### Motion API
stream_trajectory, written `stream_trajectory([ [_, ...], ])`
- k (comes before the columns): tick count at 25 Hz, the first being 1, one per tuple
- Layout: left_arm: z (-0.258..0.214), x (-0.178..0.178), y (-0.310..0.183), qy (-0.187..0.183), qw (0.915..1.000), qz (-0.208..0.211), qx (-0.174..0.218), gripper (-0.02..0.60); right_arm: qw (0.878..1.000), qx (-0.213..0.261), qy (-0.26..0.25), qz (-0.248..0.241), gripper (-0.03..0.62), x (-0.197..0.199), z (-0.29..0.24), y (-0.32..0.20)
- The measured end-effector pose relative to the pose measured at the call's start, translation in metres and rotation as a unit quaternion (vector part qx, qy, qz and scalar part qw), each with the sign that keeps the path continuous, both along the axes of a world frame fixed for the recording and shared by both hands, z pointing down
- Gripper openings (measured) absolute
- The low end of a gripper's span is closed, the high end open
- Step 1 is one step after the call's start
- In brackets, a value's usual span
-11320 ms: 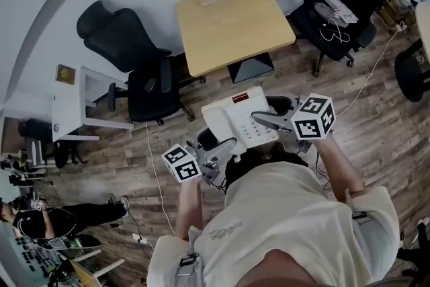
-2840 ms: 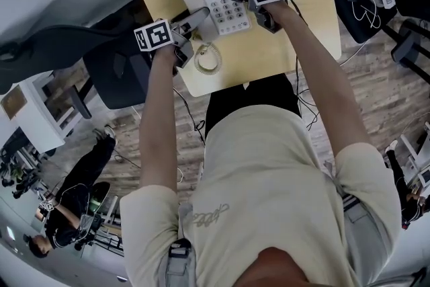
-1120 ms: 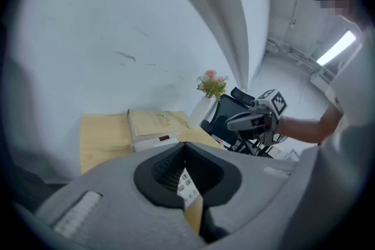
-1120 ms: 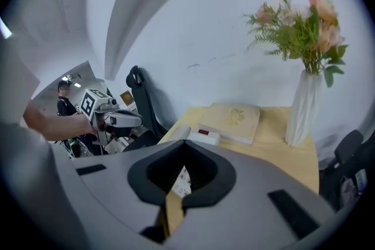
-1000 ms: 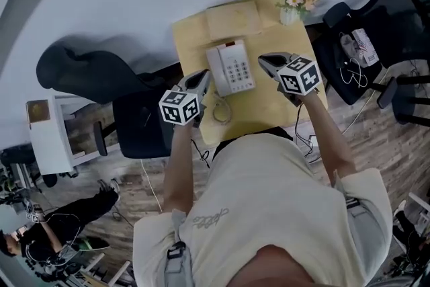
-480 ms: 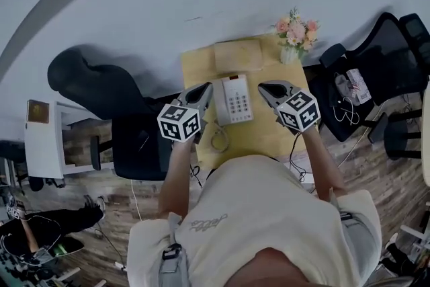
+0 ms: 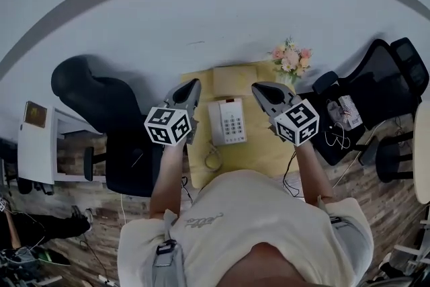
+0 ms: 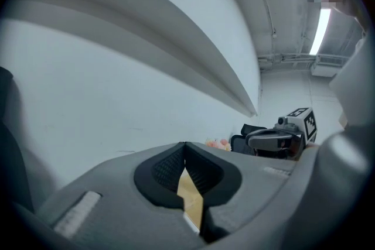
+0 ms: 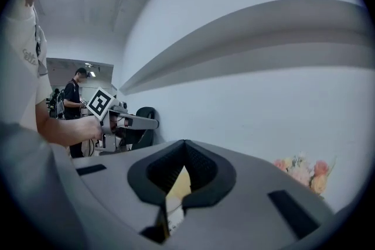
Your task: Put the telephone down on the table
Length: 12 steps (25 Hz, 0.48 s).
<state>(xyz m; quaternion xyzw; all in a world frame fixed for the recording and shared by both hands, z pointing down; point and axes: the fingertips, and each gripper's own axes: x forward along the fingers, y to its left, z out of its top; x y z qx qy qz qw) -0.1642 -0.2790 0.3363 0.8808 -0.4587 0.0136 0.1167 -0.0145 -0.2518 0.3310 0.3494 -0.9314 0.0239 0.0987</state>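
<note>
As a person in a pale shirt held two grippers up over a small table, neither tool gripped anything: the left gripper had its jaws pressed together, the dark ribbed pads meeting along one line, and the right gripper was closed the same way on nothing. Each gripper's own view showed only a sliver of yellow tabletop through the narrow slit beneath its closed pads. The white telephone lay flat on the table, keypad up, below and between the two pairs of jaws and touching neither. Its coiled cord looped on the wood on the person's side of the set, back from the left jaws. Just past the jaw tips, and between them, a flat tan pad rested at the table's far edge. A bunch of pink flowers stood just to the right of the right jaws, at the far corner. From the left gripper view the other tool appeared off to the right of the jaws; from the right gripper view its partner appeared off to the left. Ahead of both pairs of jaws rose a pale wall crossed by a grey band, with one black office chair well out to the left of the left jaws and another black chair well out to the right of the right jaws.
</note>
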Motion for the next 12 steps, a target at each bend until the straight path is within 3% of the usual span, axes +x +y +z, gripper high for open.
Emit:
stream_trajectory([
  [7, -0.062, -0.002, -0.007, -0.008, 0.9976, -0.002, 0.068, 0.018, 0.999, 0.036, -0.031, 0.003, 0.003, 0.000, -0.047, -0.014],
  [12, -0.084, 0.003, -0.008, -0.062, 0.9921, -0.004, 0.109, 0.018, 0.997, 0.062, -0.034, 0.003, 0.003, -0.003, -0.074, -0.015],
])
